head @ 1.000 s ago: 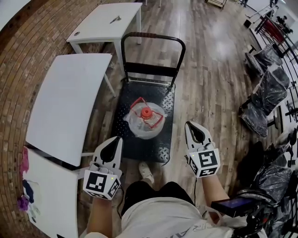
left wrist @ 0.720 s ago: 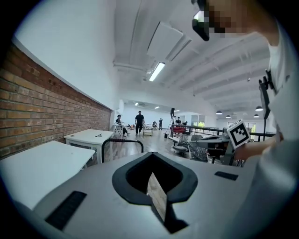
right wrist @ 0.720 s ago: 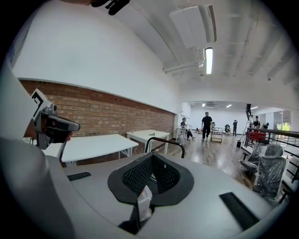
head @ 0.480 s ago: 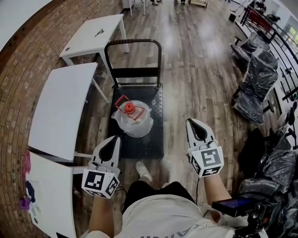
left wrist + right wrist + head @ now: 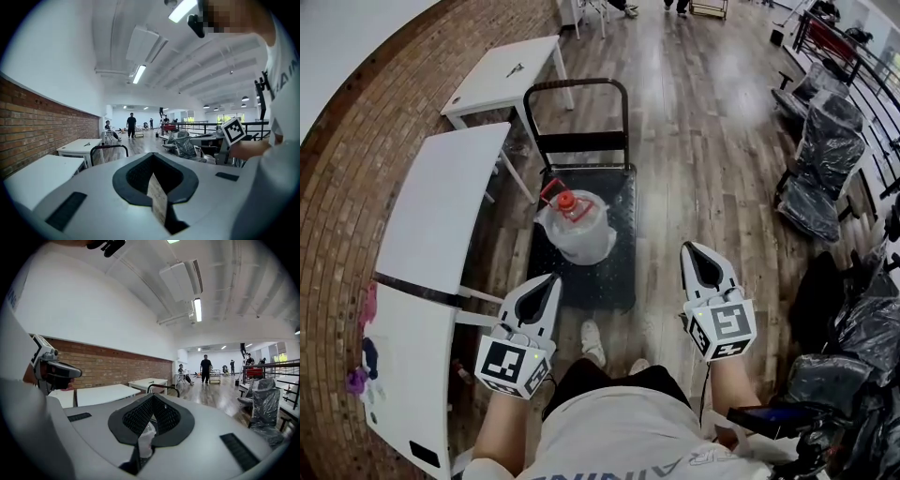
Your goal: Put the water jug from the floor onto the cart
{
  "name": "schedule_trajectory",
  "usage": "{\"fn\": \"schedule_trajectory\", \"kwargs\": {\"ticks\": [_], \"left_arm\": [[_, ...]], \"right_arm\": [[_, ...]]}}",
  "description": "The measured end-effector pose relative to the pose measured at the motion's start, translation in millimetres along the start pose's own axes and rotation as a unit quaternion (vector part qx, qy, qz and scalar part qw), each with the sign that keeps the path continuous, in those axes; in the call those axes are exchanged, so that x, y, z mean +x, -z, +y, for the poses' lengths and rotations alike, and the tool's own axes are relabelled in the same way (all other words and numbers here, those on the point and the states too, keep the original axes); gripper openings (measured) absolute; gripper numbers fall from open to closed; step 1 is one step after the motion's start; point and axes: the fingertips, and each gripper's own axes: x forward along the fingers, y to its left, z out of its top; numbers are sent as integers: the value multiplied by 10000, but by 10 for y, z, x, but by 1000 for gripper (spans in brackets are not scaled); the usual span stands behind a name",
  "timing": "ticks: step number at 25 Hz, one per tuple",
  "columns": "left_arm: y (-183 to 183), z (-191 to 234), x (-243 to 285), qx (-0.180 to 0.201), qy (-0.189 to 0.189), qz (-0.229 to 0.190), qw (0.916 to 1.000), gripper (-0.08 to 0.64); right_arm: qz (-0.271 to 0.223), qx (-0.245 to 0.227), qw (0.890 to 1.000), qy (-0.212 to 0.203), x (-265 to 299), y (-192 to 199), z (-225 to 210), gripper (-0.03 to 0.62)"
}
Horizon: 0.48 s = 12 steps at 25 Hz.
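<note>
Both left gripper and right gripper empty, fingers together; water jug on cart.

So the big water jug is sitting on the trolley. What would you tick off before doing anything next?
1. Clear plastic water jug with a red cap rests on the black flat cart: ok.
2. Jug upright, cap on top: ok.
3. Jug well inside the deck: cannot tell; in the head view it sits toward the deck's left edge.
4. Left gripper shut, nothing in it: ok.
5. Right gripper shut, nothing in it: ok.
6. Both grippers apart from the jug: ok.
</note>
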Motion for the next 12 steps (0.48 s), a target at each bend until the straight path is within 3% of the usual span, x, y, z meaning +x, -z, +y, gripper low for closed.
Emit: {"fn": "schedule_trajectory", "kwargs": {"ticks": [12], "left_arm": [[-107,200,-302,163,-57,-226,9996,2]], "right_arm": [[-18,-270,9995,180,-102,-281,274,3]]}}
